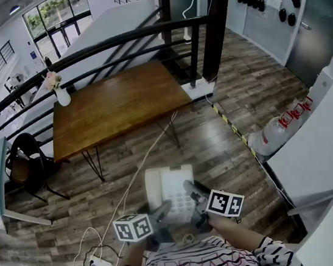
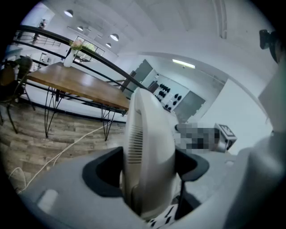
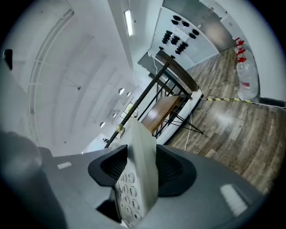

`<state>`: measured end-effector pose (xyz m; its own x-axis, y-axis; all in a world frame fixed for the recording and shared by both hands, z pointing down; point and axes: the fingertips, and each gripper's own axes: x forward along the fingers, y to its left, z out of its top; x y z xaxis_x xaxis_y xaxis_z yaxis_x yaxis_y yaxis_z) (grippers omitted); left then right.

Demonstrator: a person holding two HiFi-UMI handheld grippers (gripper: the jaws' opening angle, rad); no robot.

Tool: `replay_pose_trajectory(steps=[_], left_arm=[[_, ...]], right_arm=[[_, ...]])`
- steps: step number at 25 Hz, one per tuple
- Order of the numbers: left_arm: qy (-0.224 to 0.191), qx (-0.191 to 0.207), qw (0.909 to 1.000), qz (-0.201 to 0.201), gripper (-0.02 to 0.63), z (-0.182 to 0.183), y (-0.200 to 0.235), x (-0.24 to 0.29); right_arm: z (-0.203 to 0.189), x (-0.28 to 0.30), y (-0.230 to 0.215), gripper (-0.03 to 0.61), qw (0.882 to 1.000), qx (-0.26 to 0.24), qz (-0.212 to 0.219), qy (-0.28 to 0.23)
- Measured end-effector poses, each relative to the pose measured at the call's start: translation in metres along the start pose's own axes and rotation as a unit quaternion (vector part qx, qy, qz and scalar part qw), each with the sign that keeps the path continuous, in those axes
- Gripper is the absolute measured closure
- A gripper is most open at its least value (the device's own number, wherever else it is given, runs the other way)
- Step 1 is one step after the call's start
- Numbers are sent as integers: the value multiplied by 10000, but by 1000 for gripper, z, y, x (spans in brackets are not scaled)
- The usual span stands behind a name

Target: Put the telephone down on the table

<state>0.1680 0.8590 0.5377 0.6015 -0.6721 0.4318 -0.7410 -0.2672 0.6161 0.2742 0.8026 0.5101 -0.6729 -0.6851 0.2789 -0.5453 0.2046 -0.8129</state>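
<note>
A white desk telephone (image 1: 171, 193) is carried in the air above the wood floor, close to the person's body and short of the brown wooden table (image 1: 113, 106). My left gripper (image 1: 161, 215) is shut on its left side, where the handset (image 2: 147, 156) fills the space between the jaws. My right gripper (image 1: 195, 200) is shut on the right edge of the telephone (image 3: 136, 179), with the keypad (image 3: 127, 192) showing between the jaws. The table (image 2: 76, 82) lies ahead at the left of the left gripper view.
A white vase with flowers (image 1: 59, 92) stands on the table's far left corner. A black railing (image 1: 111, 48) runs behind the table, a dark chair (image 1: 26, 164) stands at its left end. A white cable and power strip (image 1: 102, 262) lie on the floor.
</note>
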Motion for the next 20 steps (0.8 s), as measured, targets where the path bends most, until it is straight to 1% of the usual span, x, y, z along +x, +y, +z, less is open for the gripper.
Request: replay_pose_trajectory(steps=[5, 10, 15, 20], left_arm=[[-29, 25, 10000, -2, 274, -13, -11, -6], [-17, 67, 10000, -23, 275, -5, -8, 0], [31, 38, 10000, -71, 275, 18, 8, 21], [138, 44, 9998, -145, 275, 62, 38, 44]], right_arm=[[-5, -16, 1, 379, 10000, 18, 78, -8], [1, -10, -1, 379, 9999, 60, 81, -71], [21, 18, -7, 379, 9999, 65, 42, -71], [47, 67, -5, 380, 9998, 121, -12, -146]])
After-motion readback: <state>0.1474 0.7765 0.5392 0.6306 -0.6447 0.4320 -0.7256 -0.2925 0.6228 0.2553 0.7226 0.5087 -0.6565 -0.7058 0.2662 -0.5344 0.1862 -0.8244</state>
